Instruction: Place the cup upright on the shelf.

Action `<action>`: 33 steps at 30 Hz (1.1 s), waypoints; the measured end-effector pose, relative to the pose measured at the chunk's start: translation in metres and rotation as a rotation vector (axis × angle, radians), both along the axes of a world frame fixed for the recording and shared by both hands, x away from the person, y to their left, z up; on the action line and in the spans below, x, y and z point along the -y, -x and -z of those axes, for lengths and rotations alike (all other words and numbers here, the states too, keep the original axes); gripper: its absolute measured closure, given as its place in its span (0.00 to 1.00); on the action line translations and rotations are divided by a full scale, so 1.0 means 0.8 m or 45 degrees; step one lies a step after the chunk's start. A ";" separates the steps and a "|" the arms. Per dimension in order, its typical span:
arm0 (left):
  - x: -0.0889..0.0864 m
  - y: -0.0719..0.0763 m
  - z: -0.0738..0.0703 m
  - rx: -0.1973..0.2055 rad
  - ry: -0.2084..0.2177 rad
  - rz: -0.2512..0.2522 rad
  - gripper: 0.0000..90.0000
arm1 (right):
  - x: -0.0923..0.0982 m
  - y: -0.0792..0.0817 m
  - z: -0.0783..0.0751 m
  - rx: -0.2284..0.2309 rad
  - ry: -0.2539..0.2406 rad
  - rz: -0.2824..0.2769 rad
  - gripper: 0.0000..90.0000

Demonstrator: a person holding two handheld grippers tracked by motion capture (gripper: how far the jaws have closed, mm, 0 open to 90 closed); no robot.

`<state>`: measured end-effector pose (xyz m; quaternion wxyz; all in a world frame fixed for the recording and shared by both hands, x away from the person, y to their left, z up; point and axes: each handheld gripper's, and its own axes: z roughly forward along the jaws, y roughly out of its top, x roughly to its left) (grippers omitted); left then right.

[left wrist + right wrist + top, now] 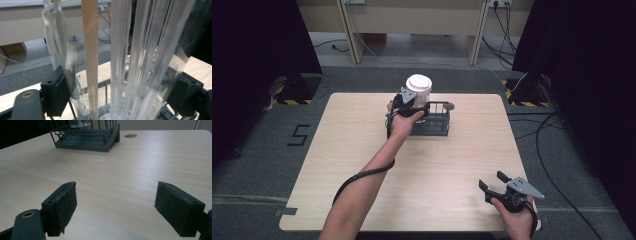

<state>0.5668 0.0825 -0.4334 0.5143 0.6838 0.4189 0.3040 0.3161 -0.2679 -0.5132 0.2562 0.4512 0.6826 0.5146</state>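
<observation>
While the left hand-held gripper clamps a clear lidded cup above the dark wire rack, its own view reveals a wooden stick and slotted plastic pieces inside. Right hand-held gripper rests wide open, holding nothing, near the table edge. A "5" marks the floor.
</observation>
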 end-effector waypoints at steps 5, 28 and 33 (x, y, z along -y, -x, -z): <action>0.003 -0.001 0.006 -0.006 -0.016 -0.004 0.19 | 0.000 0.000 0.000 0.000 -0.003 -0.002 0.20; -0.003 0.005 0.016 -0.043 -0.038 0.014 0.19 | 0.000 -0.001 0.000 -0.009 0.001 -0.008 0.20; -0.009 0.009 0.017 -0.054 -0.026 0.022 0.17 | 0.000 -0.001 0.000 -0.013 0.002 -0.008 0.20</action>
